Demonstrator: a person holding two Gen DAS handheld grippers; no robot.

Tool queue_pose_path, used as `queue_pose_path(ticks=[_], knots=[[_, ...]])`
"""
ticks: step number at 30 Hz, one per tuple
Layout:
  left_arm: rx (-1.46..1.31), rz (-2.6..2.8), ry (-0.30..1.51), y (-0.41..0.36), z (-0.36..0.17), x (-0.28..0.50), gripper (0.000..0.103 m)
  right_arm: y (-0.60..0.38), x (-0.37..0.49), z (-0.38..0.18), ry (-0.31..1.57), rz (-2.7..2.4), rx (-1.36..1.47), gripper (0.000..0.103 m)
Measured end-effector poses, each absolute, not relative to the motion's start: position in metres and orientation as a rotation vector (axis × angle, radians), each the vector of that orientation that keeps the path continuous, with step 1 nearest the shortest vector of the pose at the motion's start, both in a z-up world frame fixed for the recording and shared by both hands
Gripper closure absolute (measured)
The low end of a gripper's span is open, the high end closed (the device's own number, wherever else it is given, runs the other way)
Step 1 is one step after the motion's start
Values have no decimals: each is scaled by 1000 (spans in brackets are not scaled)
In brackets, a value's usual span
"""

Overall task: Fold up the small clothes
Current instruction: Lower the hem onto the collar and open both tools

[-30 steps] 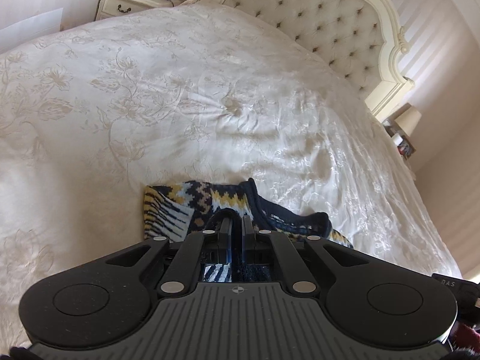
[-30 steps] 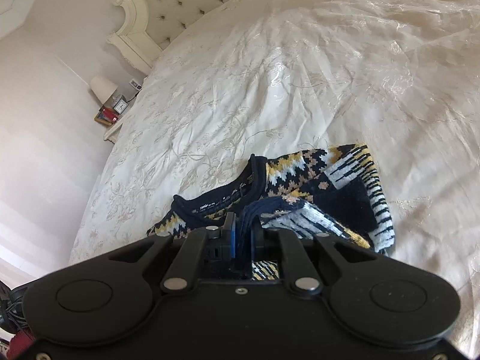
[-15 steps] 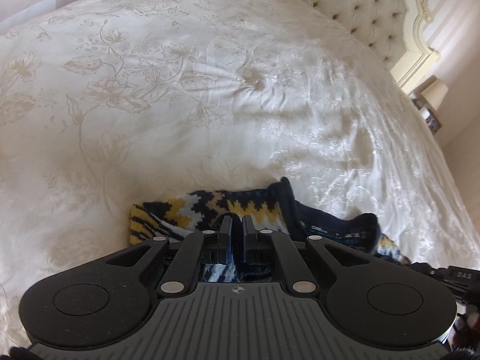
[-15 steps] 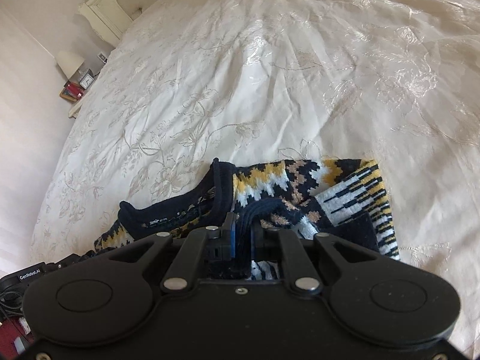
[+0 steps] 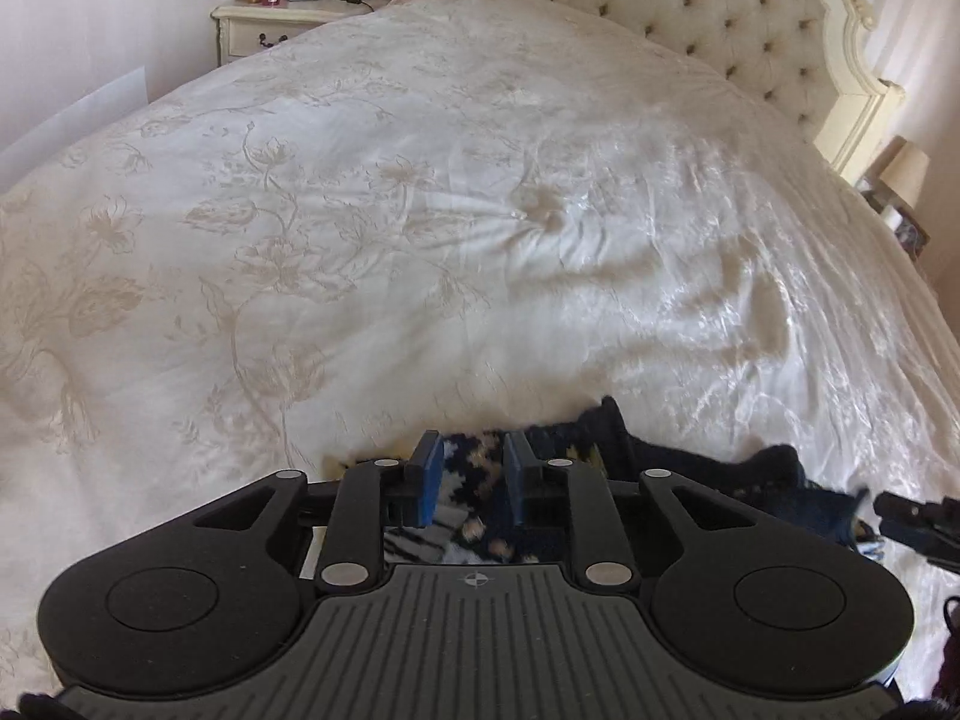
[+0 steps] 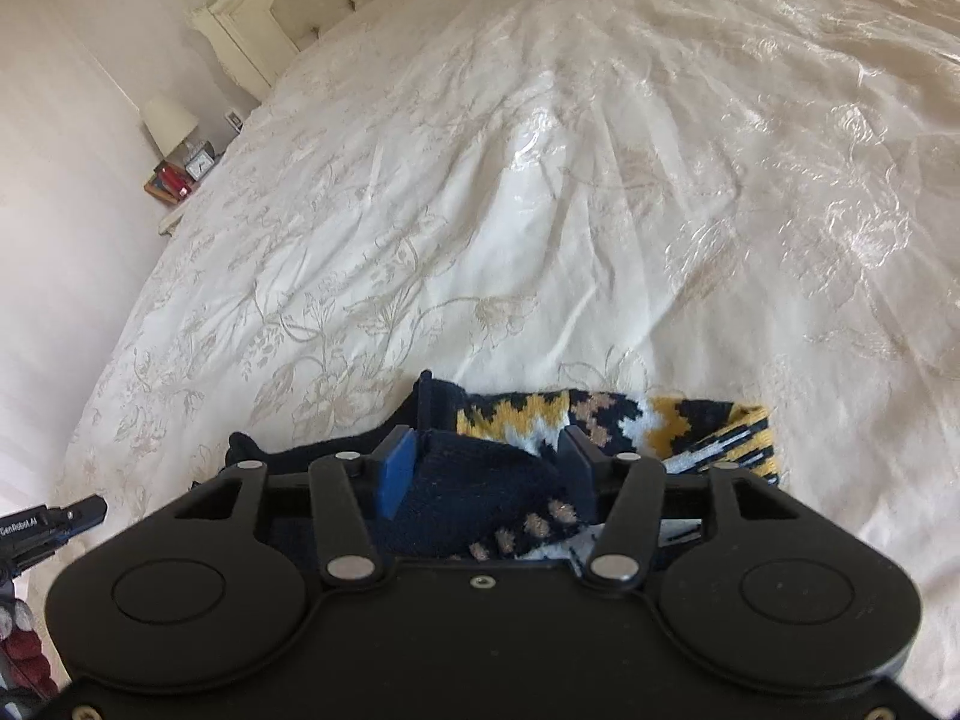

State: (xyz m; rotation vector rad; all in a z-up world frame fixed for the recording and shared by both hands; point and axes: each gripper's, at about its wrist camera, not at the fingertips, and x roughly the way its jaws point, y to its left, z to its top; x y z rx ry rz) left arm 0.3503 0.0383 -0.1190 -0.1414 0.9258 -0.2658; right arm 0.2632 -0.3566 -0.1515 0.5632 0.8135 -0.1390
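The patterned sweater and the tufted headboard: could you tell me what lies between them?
Only bare floral bedspread lies between the sweater and the headboard; the left wrist view shows it.

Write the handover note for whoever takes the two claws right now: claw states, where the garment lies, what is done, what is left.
Left claw: jaws opening, patterned knit between them, pads no longer pressing on it.
Right claw: jaws opening wider, navy fold of the knit between them, released.
Small knitted sweater: lies bunched on the cream bedspread at the near edge, navy collar toward the left claw's side.
Done: garment laid down and let go.
Left: it looks only partly folded; probably back both claws off, then regrip to finish and flatten.
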Motion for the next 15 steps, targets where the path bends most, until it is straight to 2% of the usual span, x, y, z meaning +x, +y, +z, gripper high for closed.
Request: queue_pose_path(ticks=[8, 15], knots=[[-39, -330, 1020, 19, -147, 297, 81, -365, 250, -153, 905, -80, 455, 43], [-9, -260, 1120, 35, -183, 289, 81, -353, 270, -167, 986, -8, 329, 43]])
